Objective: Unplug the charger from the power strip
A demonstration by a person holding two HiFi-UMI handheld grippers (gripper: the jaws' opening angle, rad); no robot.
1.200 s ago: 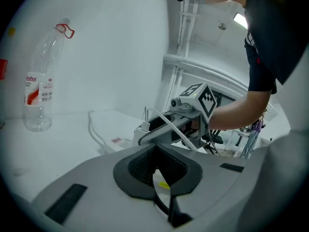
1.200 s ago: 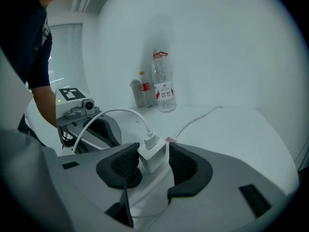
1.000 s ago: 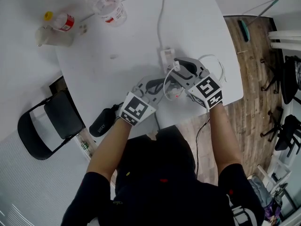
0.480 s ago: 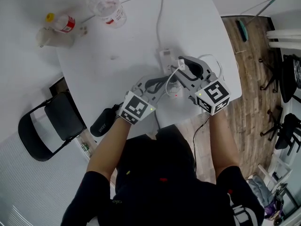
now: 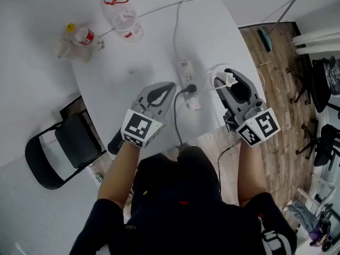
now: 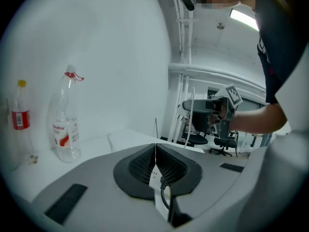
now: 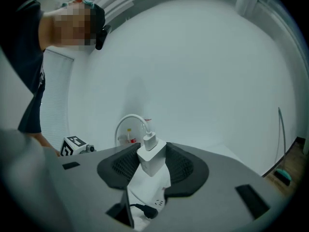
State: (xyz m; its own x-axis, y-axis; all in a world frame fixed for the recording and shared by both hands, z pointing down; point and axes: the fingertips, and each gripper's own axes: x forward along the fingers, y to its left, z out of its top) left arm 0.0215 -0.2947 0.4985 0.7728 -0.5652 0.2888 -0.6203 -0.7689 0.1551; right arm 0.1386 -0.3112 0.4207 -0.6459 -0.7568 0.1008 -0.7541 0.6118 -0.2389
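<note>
While the person leans in at the table's near edge, the right gripper is clamped hard on the charger. It's a smooth white block, squeezed between the ribbed black pads. It's lifted clear of the power strip, up and off to that strip's right. Its white cable curls away in a tight loop from its top.

Over on the other side, the left gripper has its jaws pressed flat together with nothing between them. Its grey shell hangs low, the tips just beside the black plug. I can't tell whether they touch it.

That plug sits in the strip, a long white plastic bar lying lengthwise on the glossy white table. The plug's black cord trails back toward the person.

Further out, at the far side of the table, stands a clear plastic bottle with a red ring at its cap. Beside it there's a smaller bottle with a yellow cap and a red label.
</note>
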